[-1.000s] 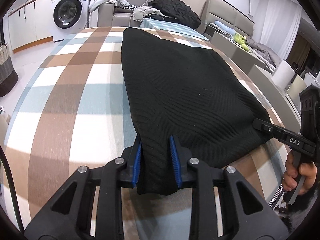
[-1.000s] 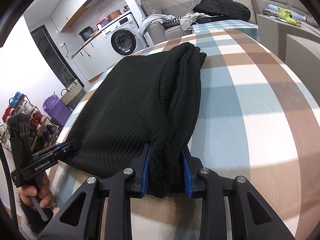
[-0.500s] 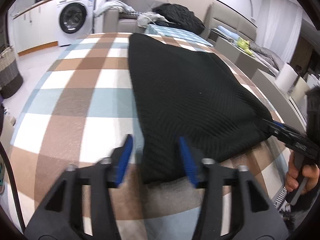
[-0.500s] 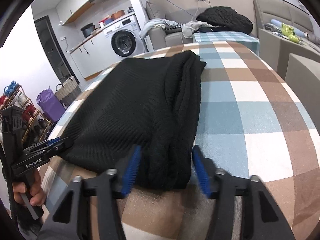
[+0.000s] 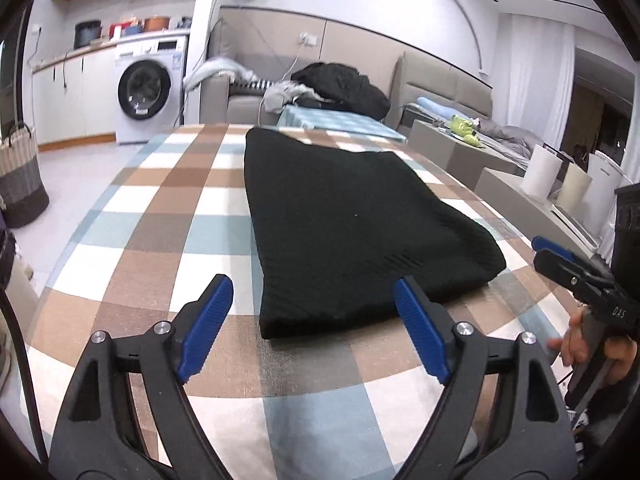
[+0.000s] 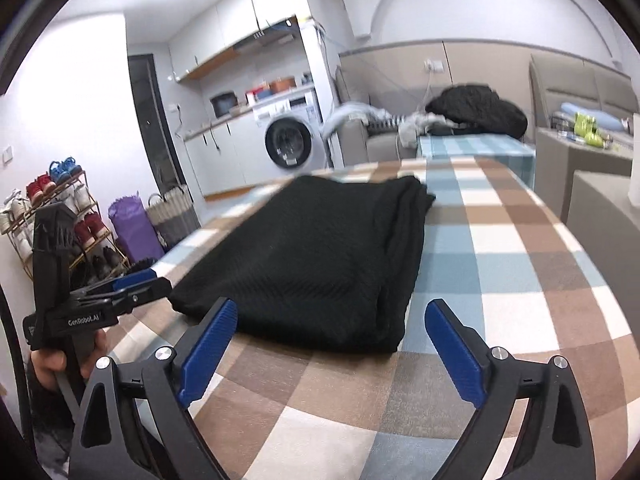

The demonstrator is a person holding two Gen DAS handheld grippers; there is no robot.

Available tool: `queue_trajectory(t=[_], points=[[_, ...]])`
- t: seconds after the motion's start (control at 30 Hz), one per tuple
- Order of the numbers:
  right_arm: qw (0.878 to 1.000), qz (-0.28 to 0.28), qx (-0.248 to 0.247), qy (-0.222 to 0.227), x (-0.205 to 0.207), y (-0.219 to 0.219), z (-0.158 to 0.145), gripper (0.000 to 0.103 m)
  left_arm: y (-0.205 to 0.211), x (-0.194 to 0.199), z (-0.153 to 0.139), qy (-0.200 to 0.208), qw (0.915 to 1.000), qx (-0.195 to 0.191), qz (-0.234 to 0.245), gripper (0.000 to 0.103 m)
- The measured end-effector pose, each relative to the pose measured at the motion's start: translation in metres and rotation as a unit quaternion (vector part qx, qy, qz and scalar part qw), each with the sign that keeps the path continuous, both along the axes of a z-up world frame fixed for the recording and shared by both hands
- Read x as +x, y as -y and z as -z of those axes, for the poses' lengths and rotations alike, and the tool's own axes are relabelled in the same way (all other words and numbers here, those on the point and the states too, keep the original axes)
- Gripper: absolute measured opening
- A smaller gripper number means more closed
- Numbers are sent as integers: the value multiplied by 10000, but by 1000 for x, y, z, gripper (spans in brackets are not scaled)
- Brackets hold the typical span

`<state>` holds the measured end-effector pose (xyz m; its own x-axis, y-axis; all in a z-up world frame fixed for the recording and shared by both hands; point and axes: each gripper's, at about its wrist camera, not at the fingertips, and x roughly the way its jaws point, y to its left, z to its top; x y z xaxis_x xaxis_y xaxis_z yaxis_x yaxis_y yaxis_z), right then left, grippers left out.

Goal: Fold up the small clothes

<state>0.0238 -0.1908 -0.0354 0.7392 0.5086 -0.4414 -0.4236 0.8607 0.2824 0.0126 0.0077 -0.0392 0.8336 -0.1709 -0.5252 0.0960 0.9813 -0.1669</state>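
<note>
Release step: left gripper (image 5: 312, 320) and right gripper (image 6: 332, 344) have just been opening, jaws wide, nothing between them. Folded black knit sweater (image 5: 344, 220) lies flat on checked tablecloth (image 5: 160, 208), just beyond both. Next probably: regrip the sweater's near edge, fold across.

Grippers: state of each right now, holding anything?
Left gripper: open, jaws just opened, holding nothing; black garment lies beyond its tips.
Right gripper: open, jaws just opened, holding nothing.

Both wrist views low, near; share black garment (image 5: 352, 232) (image 6: 320, 256).
</note>
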Motion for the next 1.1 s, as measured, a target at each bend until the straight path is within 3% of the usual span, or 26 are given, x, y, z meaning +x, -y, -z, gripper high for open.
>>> queue_trajectory(t=[0.17, 0.3, 0.47, 1.1], points=[[9995, -270, 63, 152, -6, -3, -1, 103, 6, -13, -1, 202, 9997, 127, 61, 85], [9990, -284, 49, 338, -10, -3, -1, 103, 9, -20, -4, 431, 9989, 169, 53, 98], [9984, -249, -17, 505, -13, -4, -1, 103, 8, -21, -4, 479, 9987, 154, 35, 102], [9979, -307, -63, 568, -14, -5, 1, 103, 3, -20, -3, 564, 9983, 99, -101, 102]])
